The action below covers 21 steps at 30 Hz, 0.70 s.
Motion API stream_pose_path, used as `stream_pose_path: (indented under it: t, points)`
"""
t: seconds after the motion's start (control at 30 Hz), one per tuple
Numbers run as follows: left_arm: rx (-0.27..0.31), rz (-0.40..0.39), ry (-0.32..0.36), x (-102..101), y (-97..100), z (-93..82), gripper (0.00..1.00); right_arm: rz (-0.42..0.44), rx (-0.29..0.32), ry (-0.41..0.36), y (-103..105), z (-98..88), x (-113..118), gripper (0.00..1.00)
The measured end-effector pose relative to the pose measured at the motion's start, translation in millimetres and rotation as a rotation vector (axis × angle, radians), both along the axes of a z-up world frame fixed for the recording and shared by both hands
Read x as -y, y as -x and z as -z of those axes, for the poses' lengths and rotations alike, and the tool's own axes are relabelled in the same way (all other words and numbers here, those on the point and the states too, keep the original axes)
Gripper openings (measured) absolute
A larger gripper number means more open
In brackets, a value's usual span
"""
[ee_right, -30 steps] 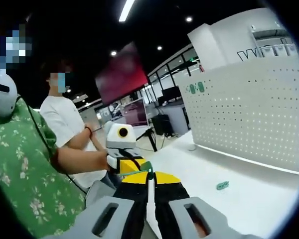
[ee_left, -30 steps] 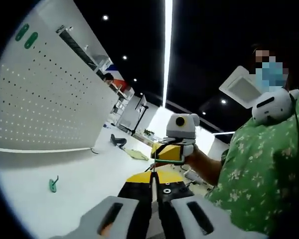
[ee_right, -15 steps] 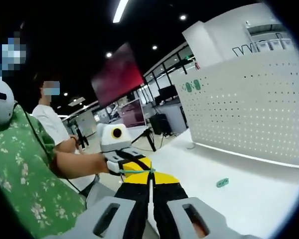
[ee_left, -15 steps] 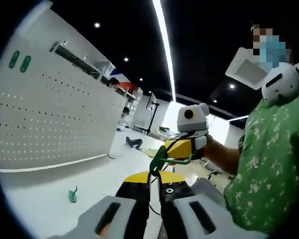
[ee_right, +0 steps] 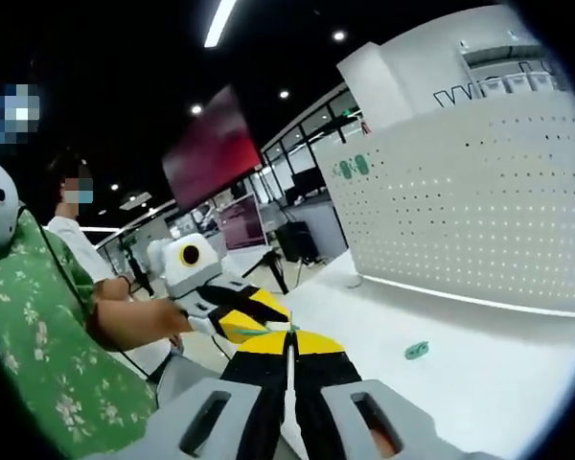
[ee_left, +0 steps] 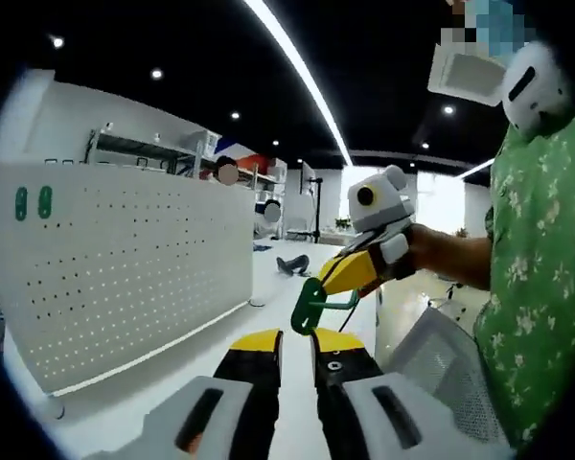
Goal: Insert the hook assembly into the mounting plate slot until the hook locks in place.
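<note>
My right gripper (ee_left: 318,305) pinches the green metal hook (ee_left: 310,309), just ahead of my left gripper (ee_left: 296,347), whose jaws stand slightly apart, empty. The white perforated pegboard panel (ee_right: 479,220) stands right of the right gripper, another green hook (ee_right: 417,350) on the tabletop below.

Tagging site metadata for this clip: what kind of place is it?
Probably an open-plan office or lab set up for demos: a white pegboard standing on a white table, linear ceiling lights, and desks with monitors behind.
</note>
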<state>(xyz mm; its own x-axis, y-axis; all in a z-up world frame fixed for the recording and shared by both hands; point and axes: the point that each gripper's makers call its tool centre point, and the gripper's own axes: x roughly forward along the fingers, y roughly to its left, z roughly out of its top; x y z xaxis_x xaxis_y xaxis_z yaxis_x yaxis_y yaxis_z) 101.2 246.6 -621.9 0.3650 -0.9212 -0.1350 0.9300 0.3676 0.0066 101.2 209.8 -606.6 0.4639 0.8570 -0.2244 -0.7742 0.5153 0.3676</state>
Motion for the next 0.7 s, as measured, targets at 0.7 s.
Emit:
stream_pose_path:
  t: [0.7]
  points:
    - [0.292, -0.104, -0.21, 29.3, -5.7, -0.4, 0.16, 0.113, -0.09, 0.029, -20.9, 18.0, 8.7, 0.0]
